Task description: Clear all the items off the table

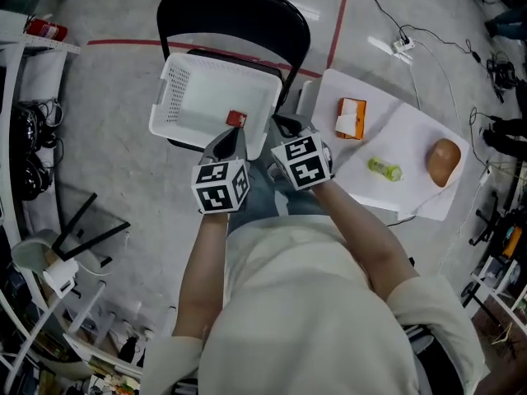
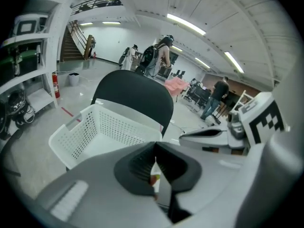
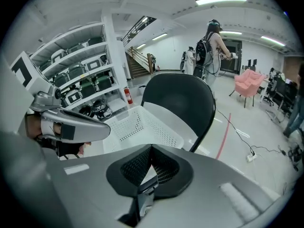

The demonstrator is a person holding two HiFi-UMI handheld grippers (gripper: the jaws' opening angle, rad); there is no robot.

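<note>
Orange box (image 1: 352,118), small green item (image 1: 384,169) and brown round item (image 1: 444,161) lie on counter (image 1: 412,130), uncleared. Red item (image 1: 236,119) sits in white basket (image 1: 185,81) on chair (image 1: 230,11). Left gripper (image 1: 233,136) and right gripper (image 1: 285,124) are at basket's near rim, jaws pressed together, apparently empty. Judged: one cleared, three left.

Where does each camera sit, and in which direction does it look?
Head view: on the person's head, looking steeply down at white basket, black chair, table; forearms, left tool, right tool show.
Left gripper view: on the left tool, facing basket and chair; right tool at right.
Right gripper view: on the right tool, facing likewise; left tool at left.
All share basket and chair.
</note>
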